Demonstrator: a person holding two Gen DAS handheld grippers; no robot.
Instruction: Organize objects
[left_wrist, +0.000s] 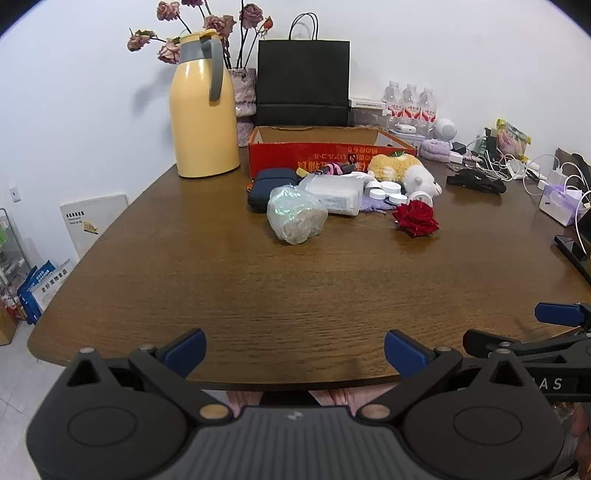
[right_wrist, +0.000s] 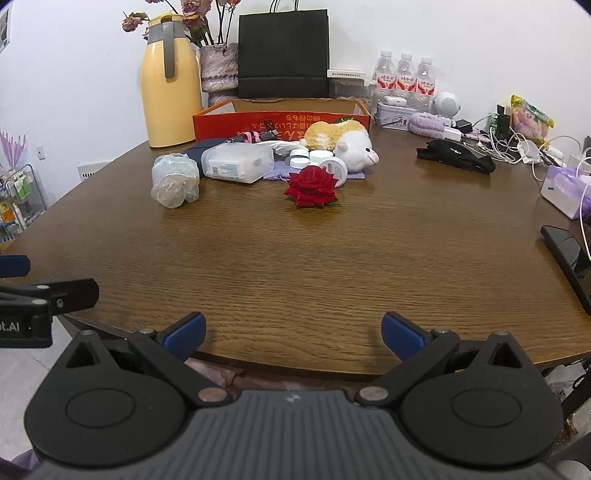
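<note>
Both grippers hover at the near edge of a wooden tabletop (left_wrist: 258, 295), fingers spread wide and grasping nothing — the left gripper (left_wrist: 294, 350) with bare wood between its blue pads, the right gripper (right_wrist: 293, 332) just beside it, likewise empty.

The things to be sorted lie clustered toward the far edge, in front of an open red cardboard box (left_wrist: 325, 157): a crumpled clear plastic bag (left_wrist: 295, 214), a clear plastic container (left_wrist: 338, 194), a dark blue pouch (left_wrist: 267, 184), several small white jars (left_wrist: 388, 192), a yellow-and-white plush toy (left_wrist: 406, 170) and a red rose (left_wrist: 415, 218), nearest of all to the grippers.

Behind the box stand a yellow thermos jug (left_wrist: 203, 110) at the far left corner, a vase of dried flowers (left_wrist: 245, 96) and a black paper bag (left_wrist: 303, 83). Water bottles (left_wrist: 410, 103), chargers and cables (left_wrist: 495, 162) crowd the right edge.
</note>
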